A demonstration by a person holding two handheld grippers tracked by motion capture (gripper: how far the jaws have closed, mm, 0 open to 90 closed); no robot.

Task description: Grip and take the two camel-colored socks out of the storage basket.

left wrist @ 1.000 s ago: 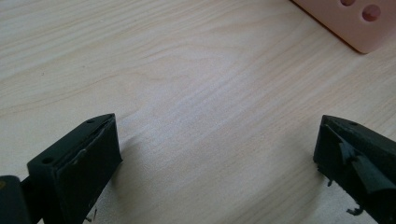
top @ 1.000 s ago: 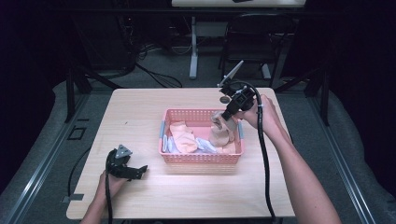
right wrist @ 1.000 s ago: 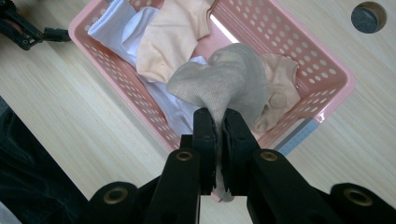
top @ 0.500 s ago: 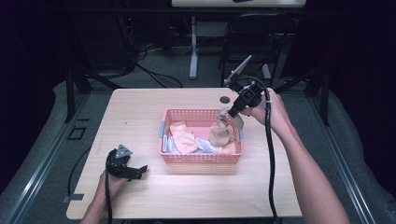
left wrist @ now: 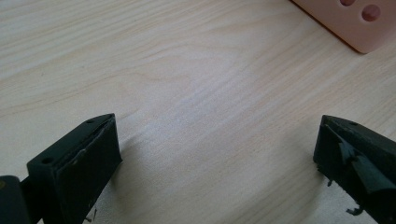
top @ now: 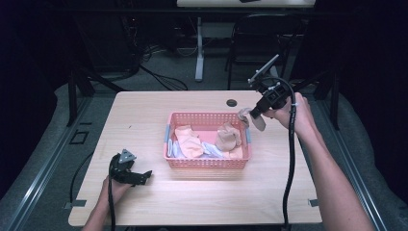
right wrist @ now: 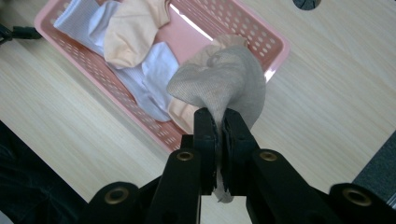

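Sock (right wrist: 224,84), beige and bunched, hangs pinched in the right hand-held gripper above the right end of the pink basket. Going from the left of the high view: the left hand-held gripper (top: 140,176) rests low on the wooden counter (top: 144,115), near its front left corner and well apart from the basket, its jaws spread wide with nothing between them; its own view shows bare wood between the two pads and a corner of the basket at the top right. In the middle sits the basket (top: 207,163), holding peach and white socks. At the right, the right hand-held gripper (top: 252,114) is raised over the basket's right rim, jaws clamped tight on the sock (top: 255,120), which dangles clear of the counter.
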